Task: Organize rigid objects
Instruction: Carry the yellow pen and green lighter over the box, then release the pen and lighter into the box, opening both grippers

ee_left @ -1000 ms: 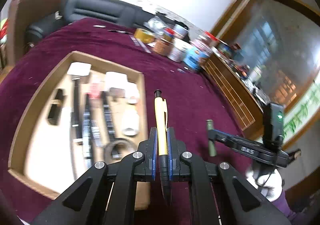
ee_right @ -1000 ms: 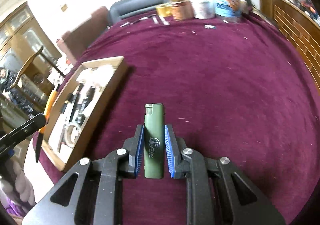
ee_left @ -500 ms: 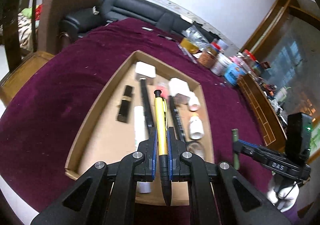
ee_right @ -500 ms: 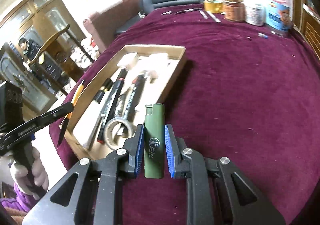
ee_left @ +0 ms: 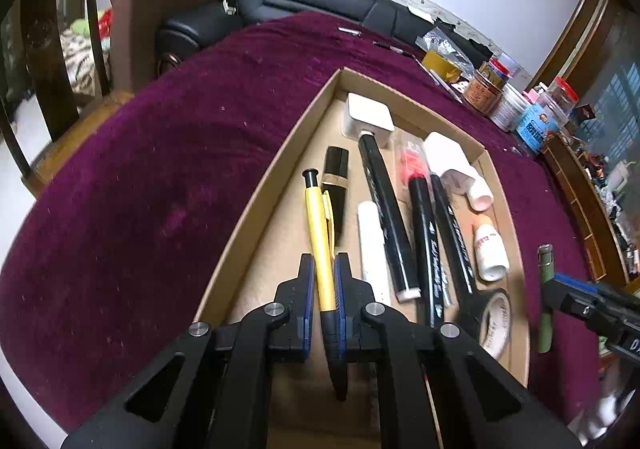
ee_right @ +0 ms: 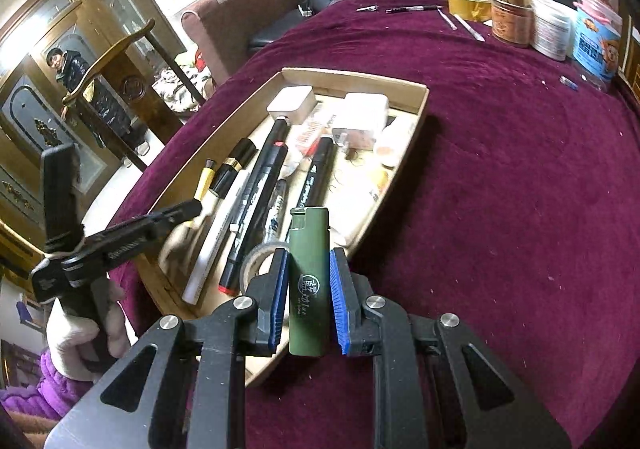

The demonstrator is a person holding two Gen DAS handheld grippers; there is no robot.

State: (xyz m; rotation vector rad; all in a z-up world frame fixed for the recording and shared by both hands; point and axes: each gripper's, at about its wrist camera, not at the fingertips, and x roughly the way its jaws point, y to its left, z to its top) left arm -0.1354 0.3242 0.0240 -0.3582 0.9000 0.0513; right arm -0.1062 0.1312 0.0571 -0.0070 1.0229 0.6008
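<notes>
- Cardboard tray (ee_left: 280,165): a shallow tan box with low walls, lying on the purple-covered bench (ee_left: 160,169); it is well filled with small stiff things laid mostly lengthwise.
- In the tray, counted from the left wrist view: three long black markers (ee_left: 384,209), two white square blocks (ee_left: 370,115), two small white bottles (ee_left: 490,249), one white stick (ee_left: 372,245), one black-and-gold tube (ee_left: 335,185) and one roll of black tape (ee_left: 494,321).
- Left hand-held gripper (ee_left: 323,281): its jaws are pinched nearly together on a yellow pen (ee_left: 319,233), whose black-capped end points forward over the left part of the tray.
- Right hand-held gripper (ee_right: 308,285): its jaws are narrowly parted and clamped on the sides of a green lighter (ee_right: 309,281), which hangs over the near right rim of the tray.
- Far edge of the bench: a cluster of jars and tins (ee_right: 552,29), too crowded to count surely.
</notes>
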